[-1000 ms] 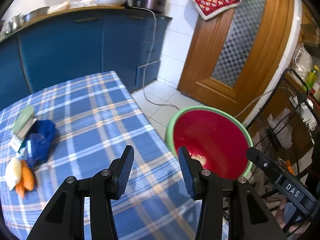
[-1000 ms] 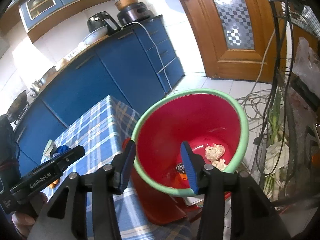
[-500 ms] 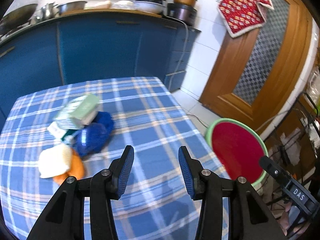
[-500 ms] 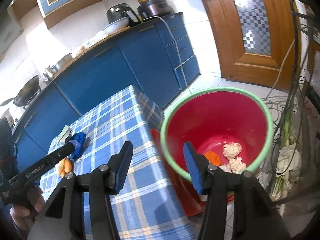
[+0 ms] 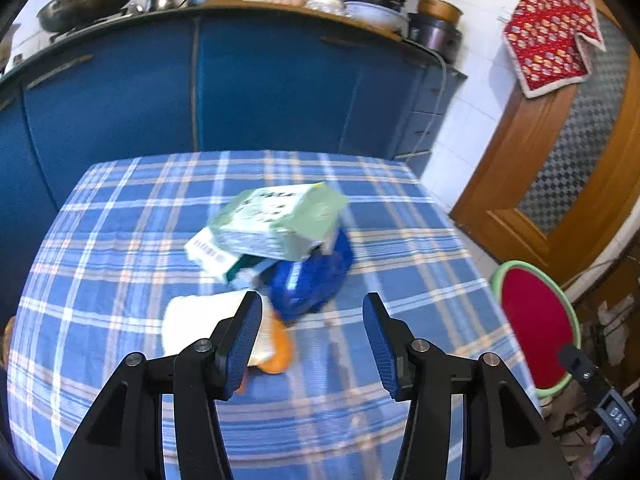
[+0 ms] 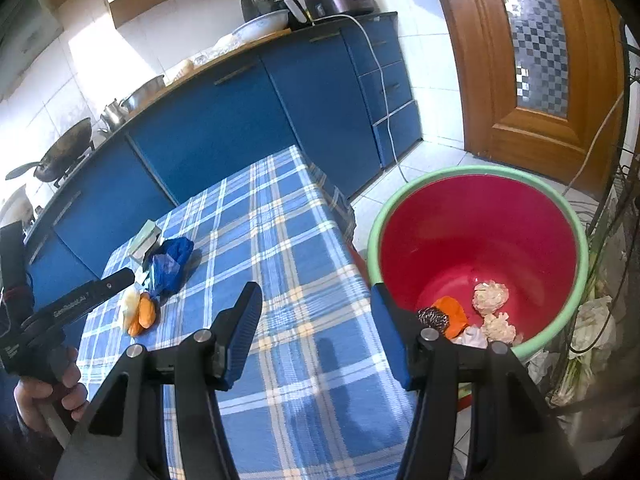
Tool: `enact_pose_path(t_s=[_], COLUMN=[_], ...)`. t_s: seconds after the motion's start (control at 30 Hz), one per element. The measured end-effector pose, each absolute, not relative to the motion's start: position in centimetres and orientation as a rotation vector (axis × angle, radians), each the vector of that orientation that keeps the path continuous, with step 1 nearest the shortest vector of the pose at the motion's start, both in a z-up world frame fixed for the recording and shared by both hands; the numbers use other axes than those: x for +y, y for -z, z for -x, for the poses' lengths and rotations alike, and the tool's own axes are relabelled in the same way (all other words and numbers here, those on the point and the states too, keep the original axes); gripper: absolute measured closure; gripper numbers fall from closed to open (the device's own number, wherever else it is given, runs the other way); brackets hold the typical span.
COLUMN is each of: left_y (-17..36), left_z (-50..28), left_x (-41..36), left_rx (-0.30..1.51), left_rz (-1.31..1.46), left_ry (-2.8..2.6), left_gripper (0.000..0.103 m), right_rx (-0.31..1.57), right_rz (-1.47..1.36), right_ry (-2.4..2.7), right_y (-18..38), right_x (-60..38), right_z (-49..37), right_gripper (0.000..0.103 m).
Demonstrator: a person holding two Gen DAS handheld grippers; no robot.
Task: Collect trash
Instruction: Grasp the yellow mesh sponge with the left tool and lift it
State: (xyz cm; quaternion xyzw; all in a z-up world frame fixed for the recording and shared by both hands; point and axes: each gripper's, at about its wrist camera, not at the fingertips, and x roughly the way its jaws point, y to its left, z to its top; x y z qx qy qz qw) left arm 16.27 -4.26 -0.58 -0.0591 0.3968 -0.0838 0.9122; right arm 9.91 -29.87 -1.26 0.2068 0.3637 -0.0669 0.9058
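Left gripper (image 5: 312, 340) is held above the checked tablecloth (image 5: 120, 240); its jaws stand apart with nothing between the pads and have just been opening. The trash pile sits at about 12 o'clock from its fingertips, near the middle of the table: a pale green carton (image 5: 280, 216) lies tilted on top of a blue plastic bag (image 5: 312, 276), and a white piece (image 5: 200, 320) with an orange piece (image 5: 278, 350) touching it lies at about 10 o'clock, partly hidden behind the left finger. This view is blurred, so print on the carton cannot be read. Right gripper (image 6: 316, 328) is held over the table's near edge, its jaws likewise apart and empty, and they too have just been opening. The red bin with a green rim (image 6: 480, 232) stands on the floor just beside the table, at about 2 o'clock from the right gripper. Inside it lie an orange scrap (image 6: 454, 312), a metal scouring ball (image 6: 434, 318) and crumpled whitish pieces (image 6: 490, 298). A hand (image 6: 44, 396) grips the left tool's handle at 9 o'clock in the right wrist view.
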Motion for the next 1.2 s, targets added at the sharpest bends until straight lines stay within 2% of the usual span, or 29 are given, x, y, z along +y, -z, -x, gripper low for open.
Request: enact_pose_path(t_s=[0.47, 1.2], left_y=[3.2, 4.4], left_z=[-19.6, -16.1], left_x=[-1.0, 0.0], left_rx=[0.882, 0.942], left_rz=[0.196, 0.155], left_ry=[0.080, 0.022], left_gripper=[0.049, 0.042], right_rx=[0.778, 0.769], right_rz=[-0.414, -0.408], right_ry=[0.126, 0.095], right_y=[2.0, 1.7], right_x=[-29.0, -28.3], right_z=[-10.6, -10.6], right_gripper=[0.045, 0.045])
